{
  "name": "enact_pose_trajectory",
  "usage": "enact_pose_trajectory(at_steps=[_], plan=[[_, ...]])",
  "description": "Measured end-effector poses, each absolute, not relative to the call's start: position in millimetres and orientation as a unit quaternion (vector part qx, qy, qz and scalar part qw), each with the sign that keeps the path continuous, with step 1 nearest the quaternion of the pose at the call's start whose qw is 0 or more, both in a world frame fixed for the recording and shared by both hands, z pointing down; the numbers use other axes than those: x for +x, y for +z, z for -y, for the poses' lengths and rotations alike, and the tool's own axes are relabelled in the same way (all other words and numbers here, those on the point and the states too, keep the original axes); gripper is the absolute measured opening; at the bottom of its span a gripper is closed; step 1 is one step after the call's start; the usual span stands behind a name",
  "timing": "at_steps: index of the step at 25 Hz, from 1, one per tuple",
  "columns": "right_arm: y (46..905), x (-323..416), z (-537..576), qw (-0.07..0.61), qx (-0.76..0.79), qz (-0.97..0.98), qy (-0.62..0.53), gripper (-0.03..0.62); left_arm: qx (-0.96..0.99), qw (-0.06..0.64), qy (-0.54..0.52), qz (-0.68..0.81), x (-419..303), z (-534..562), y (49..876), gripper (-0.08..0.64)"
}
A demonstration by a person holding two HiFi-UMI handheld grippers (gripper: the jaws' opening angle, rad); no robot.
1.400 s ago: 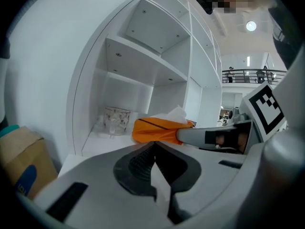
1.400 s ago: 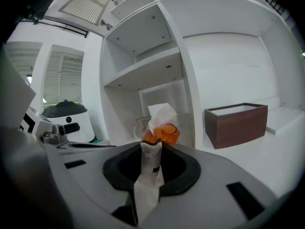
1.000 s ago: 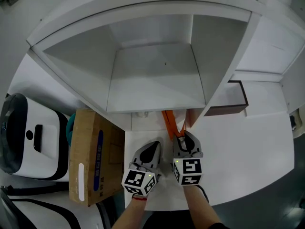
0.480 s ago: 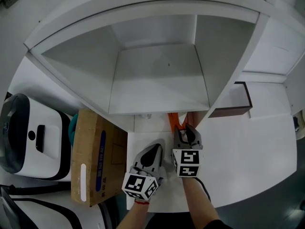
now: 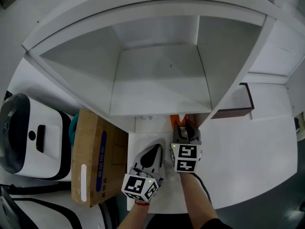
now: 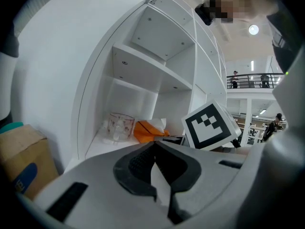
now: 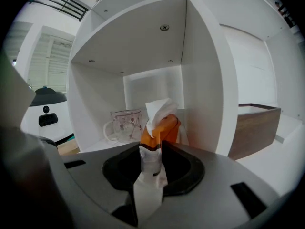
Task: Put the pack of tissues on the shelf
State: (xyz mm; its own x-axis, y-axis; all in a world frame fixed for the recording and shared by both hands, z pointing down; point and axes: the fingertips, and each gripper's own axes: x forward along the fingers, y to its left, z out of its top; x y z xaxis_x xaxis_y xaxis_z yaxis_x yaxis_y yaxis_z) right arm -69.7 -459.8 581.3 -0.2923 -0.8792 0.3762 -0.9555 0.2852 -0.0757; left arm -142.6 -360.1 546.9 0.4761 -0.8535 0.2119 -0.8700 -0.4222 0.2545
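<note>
The tissue pack (image 7: 161,126) is orange with a white tissue poking from its top. My right gripper (image 7: 153,149) is shut on its lower end and holds it upright at the mouth of the white shelf unit's (image 5: 162,80) low compartment. In the head view only the pack's orange tip (image 5: 178,120) shows, under the shelf board's front edge, ahead of the right gripper (image 5: 185,129). My left gripper (image 5: 153,150) hangs just left of it, jaws shut with nothing in them. From the left gripper (image 6: 155,149) view the pack (image 6: 148,130) lies ahead on the right.
A glass mug (image 7: 125,125) stands in the low compartment left of the pack. A cardboard box (image 5: 97,156) and a white appliance (image 5: 26,137) sit left of the grippers. A dark wooden drawer (image 5: 236,108) sticks out to the right of the shelf's side wall (image 5: 238,66).
My right gripper has carried the pack forward, so most of it is now hidden beneath the shelf board's edge. The left gripper has hardly moved.
</note>
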Motion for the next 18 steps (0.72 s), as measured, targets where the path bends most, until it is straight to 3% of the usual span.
enact_pose_trajectory(at_steps=[18], plan=[[567, -64, 431, 0.062, 0.546, 0.815, 0.187, 0.222, 0.849, 0.161, 0.03, 0.503, -137, 358, 540, 0.006]])
